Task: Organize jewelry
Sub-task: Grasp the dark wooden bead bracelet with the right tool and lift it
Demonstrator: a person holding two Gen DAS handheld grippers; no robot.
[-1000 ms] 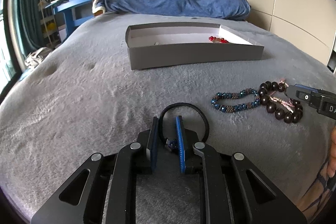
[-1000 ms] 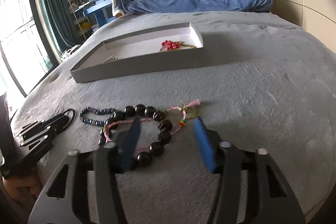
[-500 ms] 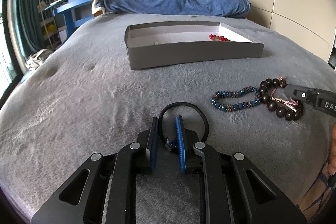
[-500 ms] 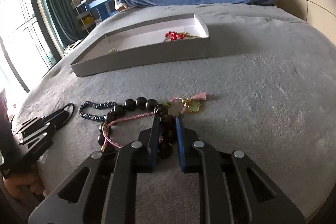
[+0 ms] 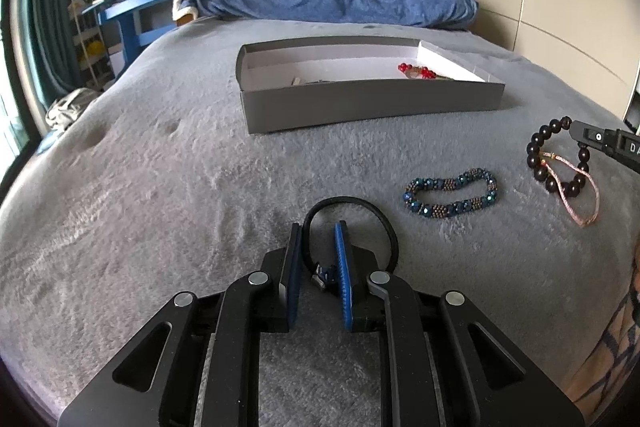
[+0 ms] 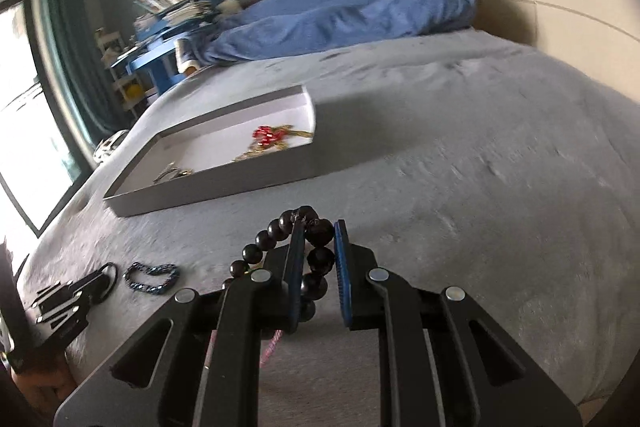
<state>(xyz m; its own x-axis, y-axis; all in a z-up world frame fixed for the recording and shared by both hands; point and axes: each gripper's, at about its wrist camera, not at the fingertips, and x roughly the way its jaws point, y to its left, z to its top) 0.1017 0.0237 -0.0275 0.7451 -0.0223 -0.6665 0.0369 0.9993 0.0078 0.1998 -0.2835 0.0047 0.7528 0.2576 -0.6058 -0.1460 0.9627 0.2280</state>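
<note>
My right gripper (image 6: 318, 259) is pinching the dark wooden bead bracelet (image 6: 320, 259); its fingers are closed on two or three beads at the centre of the right wrist view. The rest of the strand hangs to the left of the fingers, clear of the grey blanket (image 6: 480, 187), with a pink cord (image 6: 272, 343) trailing below. In the left wrist view the same bracelet (image 5: 538, 163) hangs at the right edge of the frame from the right gripper's tip (image 5: 580, 133), and the pink cord (image 5: 576, 195) loops down toward the blanket (image 5: 160, 187).

My left gripper (image 5: 318, 259) sits low at the bottom centre of its view. Its fingers are narrowly apart around one side of the black hair tie (image 5: 360, 219), which lies flat on the blanket. I cannot tell whether the pads actually press it.

The blue bead bracelet (image 5: 452, 193) lies on the blanket, right of centre, between the hair tie and the hanging wooden beads.

The grey box (image 5: 360, 107) sits open in the upper middle of the frame. Red beads (image 5: 414, 70) lie in its right end, and a small metallic piece (image 5: 304, 81) near its middle.
</note>
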